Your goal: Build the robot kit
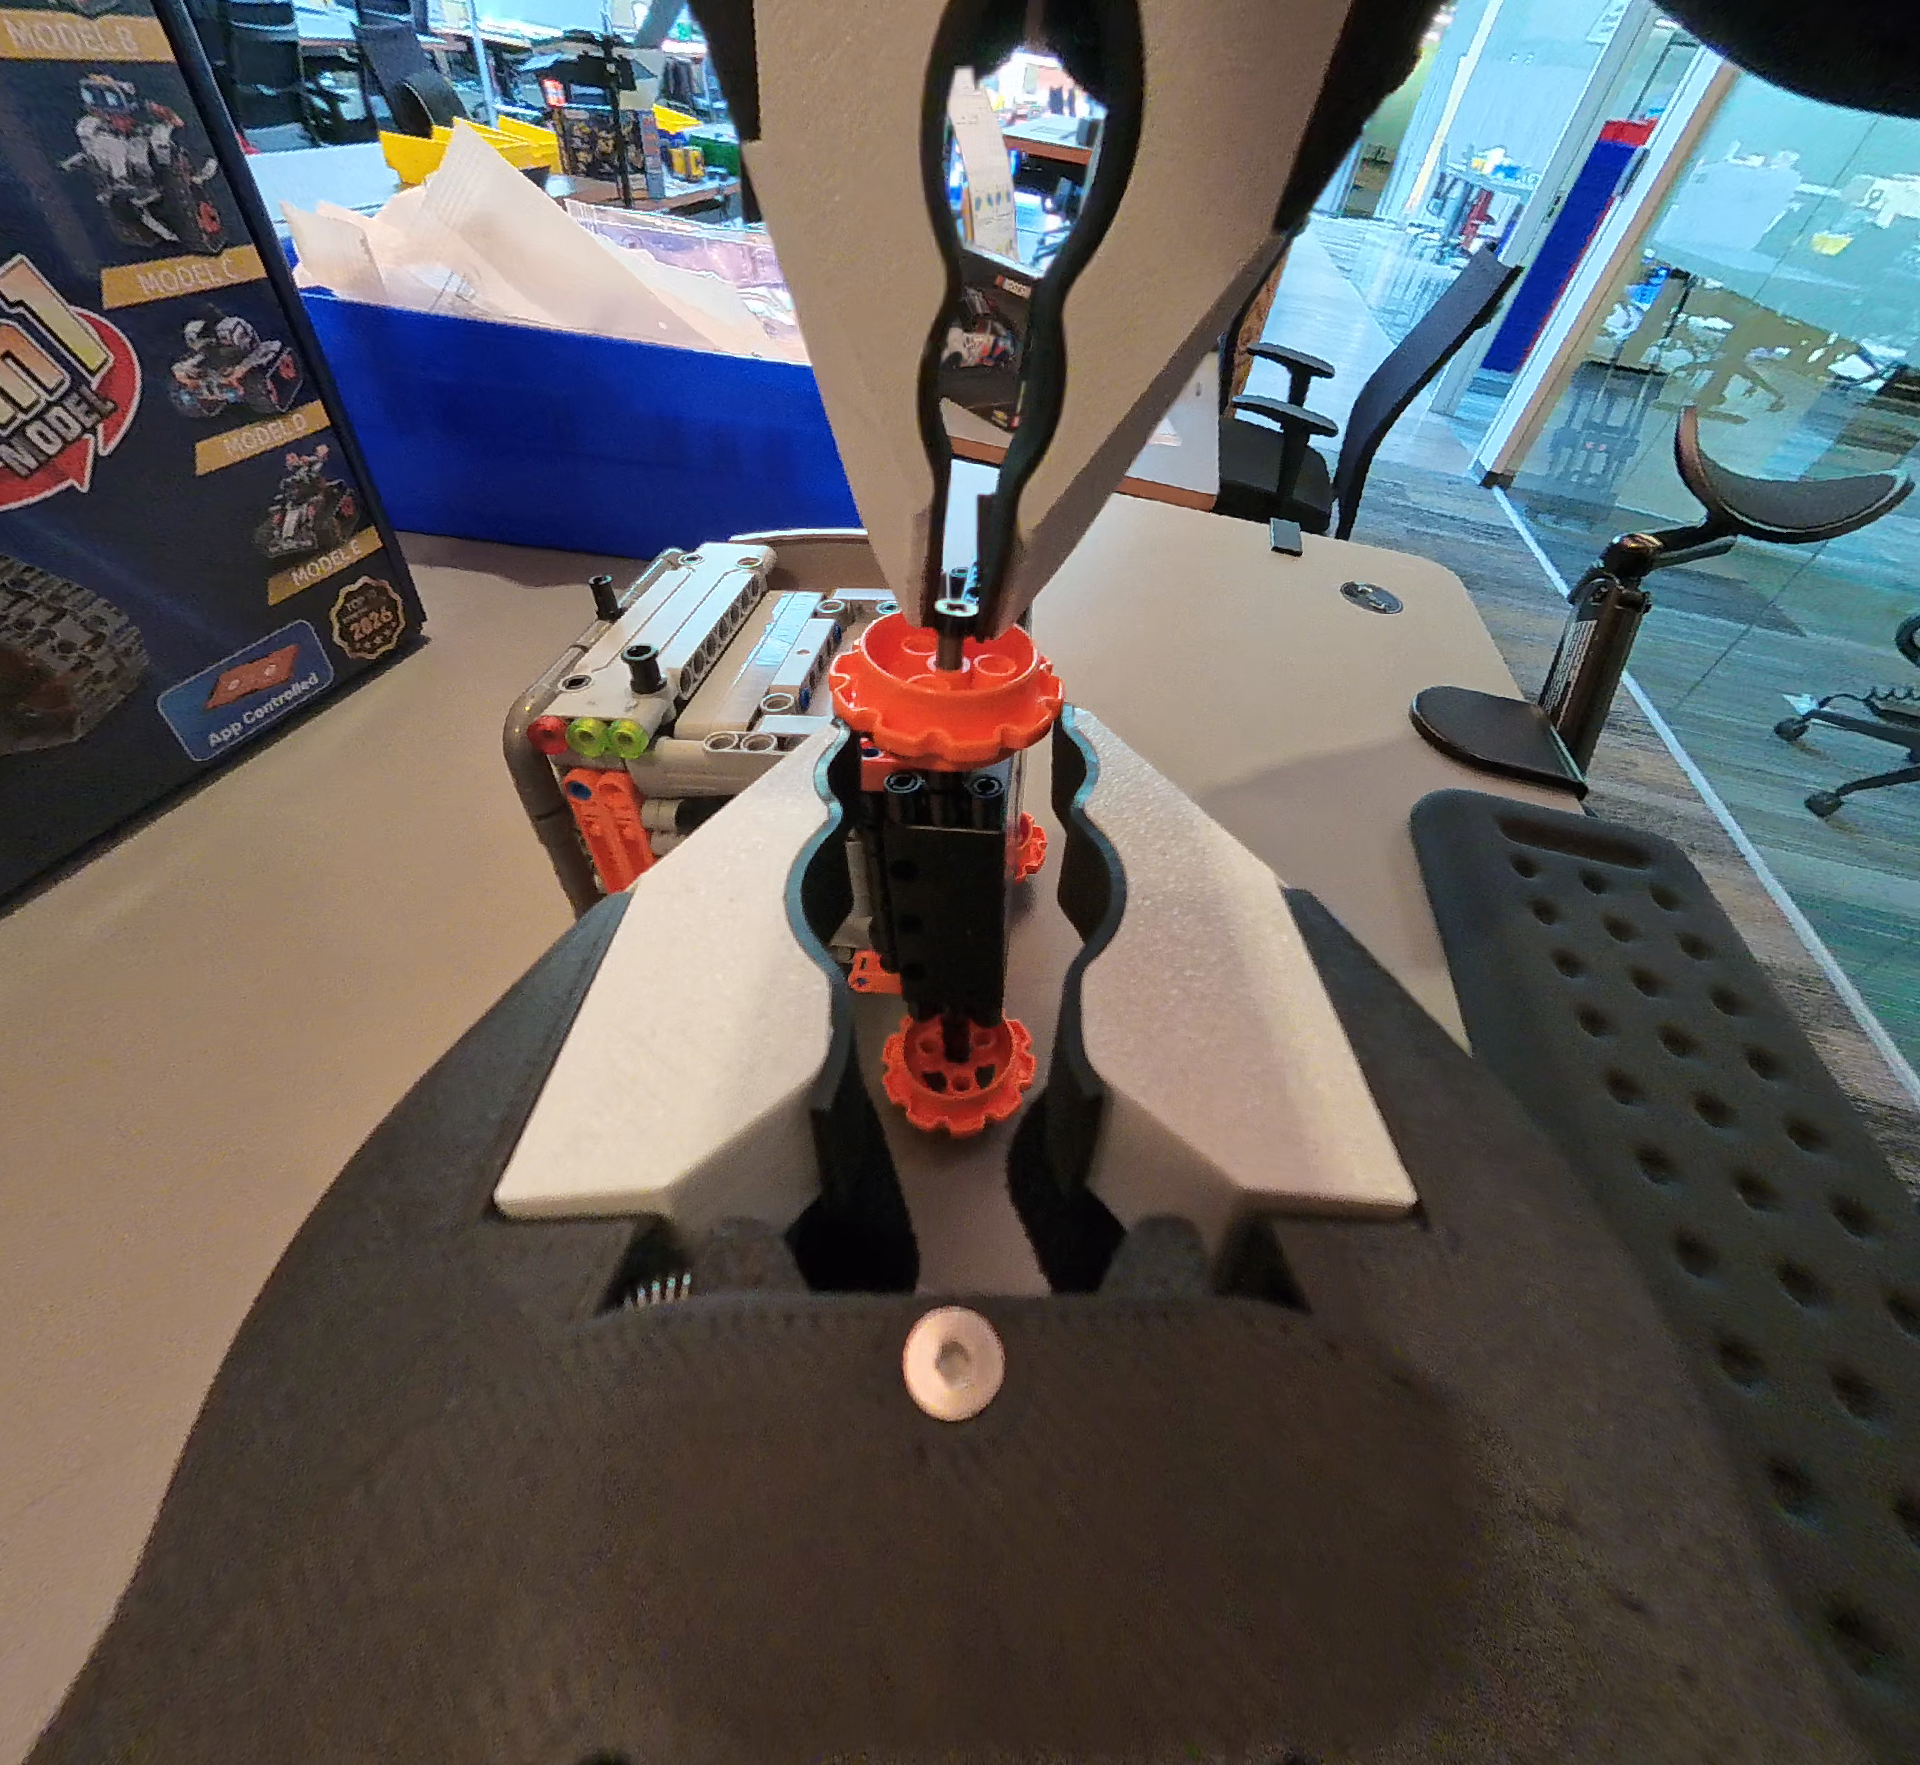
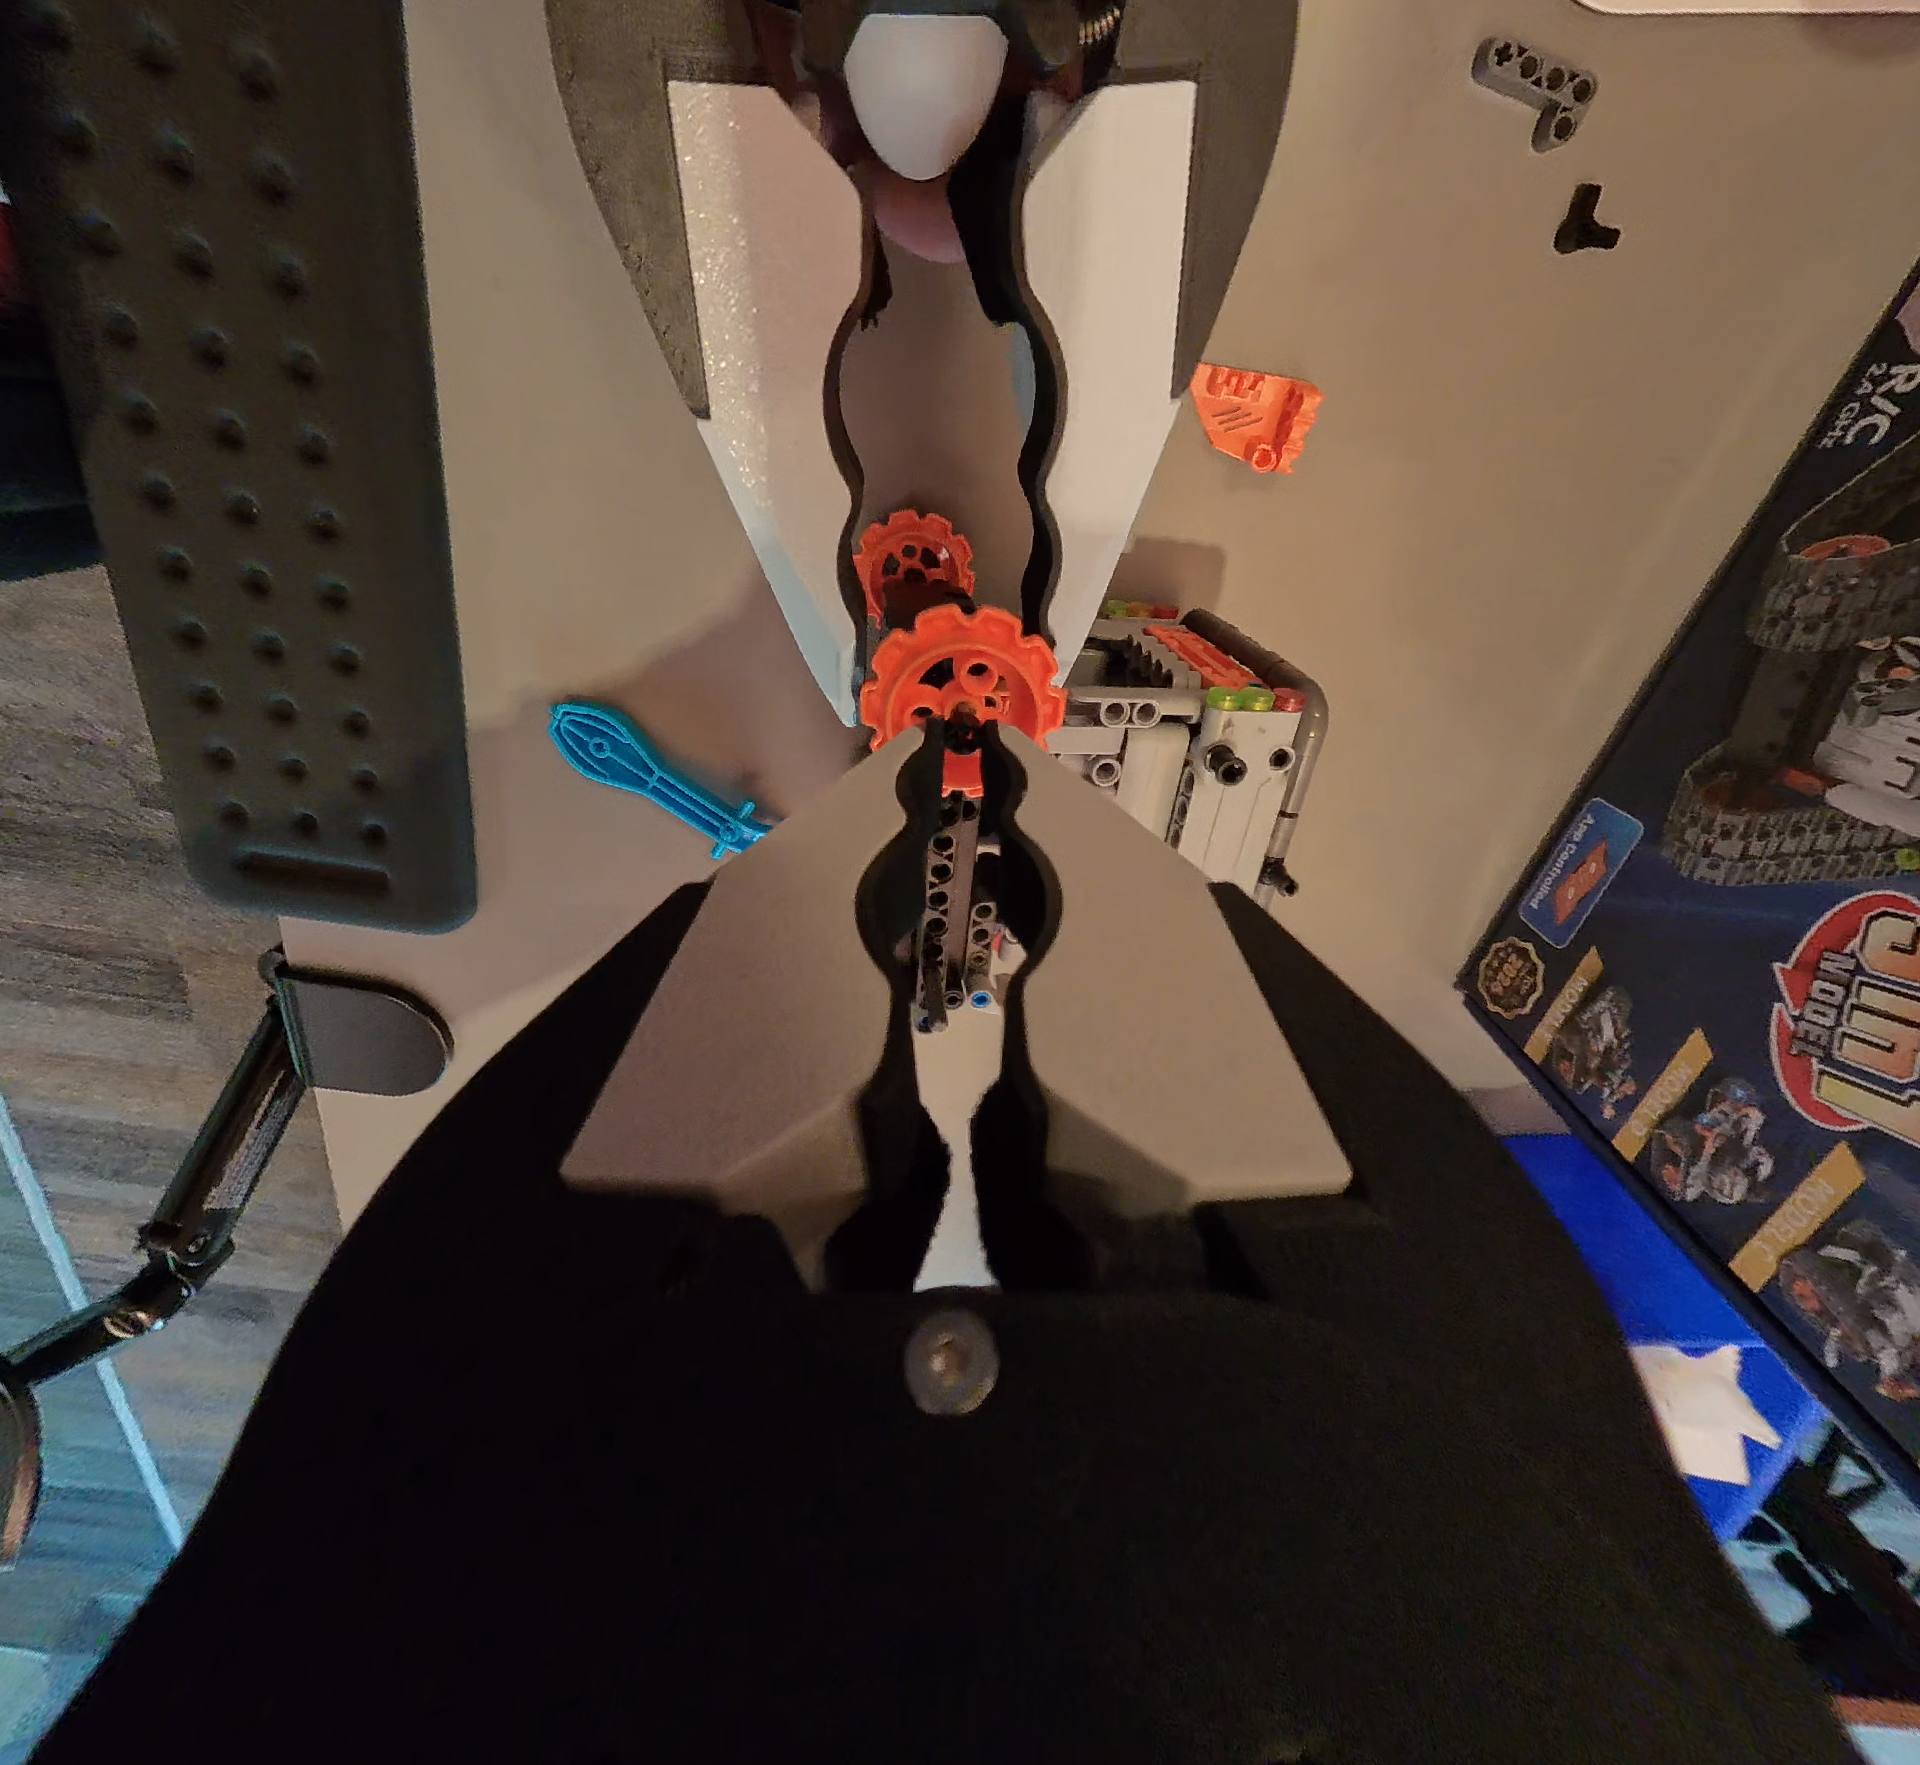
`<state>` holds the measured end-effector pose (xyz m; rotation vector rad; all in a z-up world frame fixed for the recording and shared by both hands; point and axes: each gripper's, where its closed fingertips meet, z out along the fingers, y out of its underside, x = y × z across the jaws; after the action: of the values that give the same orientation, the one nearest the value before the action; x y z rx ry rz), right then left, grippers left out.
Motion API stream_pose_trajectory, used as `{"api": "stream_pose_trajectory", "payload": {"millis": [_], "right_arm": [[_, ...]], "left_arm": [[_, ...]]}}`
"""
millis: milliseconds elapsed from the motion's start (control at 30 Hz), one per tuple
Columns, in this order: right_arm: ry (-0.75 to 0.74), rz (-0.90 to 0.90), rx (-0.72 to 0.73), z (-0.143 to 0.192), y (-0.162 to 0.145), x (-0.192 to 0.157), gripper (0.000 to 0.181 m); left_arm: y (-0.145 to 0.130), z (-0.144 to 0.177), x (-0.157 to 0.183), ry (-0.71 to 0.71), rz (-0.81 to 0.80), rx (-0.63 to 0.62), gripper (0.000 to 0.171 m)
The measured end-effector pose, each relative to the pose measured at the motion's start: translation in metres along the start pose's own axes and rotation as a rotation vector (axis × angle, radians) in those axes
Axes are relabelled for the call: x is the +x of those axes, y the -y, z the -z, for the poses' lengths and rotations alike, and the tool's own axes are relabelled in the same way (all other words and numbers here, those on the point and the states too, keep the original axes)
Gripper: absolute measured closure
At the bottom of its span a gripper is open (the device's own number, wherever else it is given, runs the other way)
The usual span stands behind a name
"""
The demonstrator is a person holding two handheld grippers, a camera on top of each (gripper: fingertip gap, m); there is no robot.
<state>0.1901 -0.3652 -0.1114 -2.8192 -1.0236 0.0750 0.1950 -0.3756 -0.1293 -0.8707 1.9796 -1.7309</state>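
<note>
Left gripper [image 1: 951, 780] low over bench [image 1: 260, 988], reaching level and forward; fingers [image 1: 707, 967] apart, flanking black beam assembly [image 1: 945, 894] that bears orange sprocket wheel [image 1: 945, 687] at far end, smaller orange sprocket [image 1: 958, 1071] at near end. Contact with beam: cannot tell.

Right gripper [image 1: 961, 598] comes from opposite side, pointing down; fingers [image 2: 790, 936] closed on thin black axle [image 1: 951, 629] at centre of far sprocket wheel.

Grey-white brick model [image 1: 665, 707] just beside assembly. Dark blue toy box [image 1: 177, 365] upright at left; blue bin [image 1: 561, 427] behind. Blue brick tool [image 2: 649, 780], orange panel piece [image 2: 1252, 416] lie loose on bench.
</note>
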Motion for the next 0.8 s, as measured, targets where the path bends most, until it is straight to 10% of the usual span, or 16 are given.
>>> {"api": "stream_pose_trajectory", "payload": {"millis": [300, 567, 800], "right_arm": [[0.012, -0.088, 0.048, 0.001, 0.001, -0.003, 0.177], [-0.017, -0.147, 0.105, 0.011, -0.007, -0.002, 0.177], [-0.007, -0.136, 0.129, 0.005, -0.001, -0.012, 0.177]], "left_arm": [[0.001, 0.0, 0.003, 0.082, -0.144, -0.033, 0.158], [0.004, 0.0, 0.006, 0.012, -0.077, -0.004, 0.118], [0.003, -0.004, 0.011, -0.019, -0.055, 0.001, 0.128]]}}
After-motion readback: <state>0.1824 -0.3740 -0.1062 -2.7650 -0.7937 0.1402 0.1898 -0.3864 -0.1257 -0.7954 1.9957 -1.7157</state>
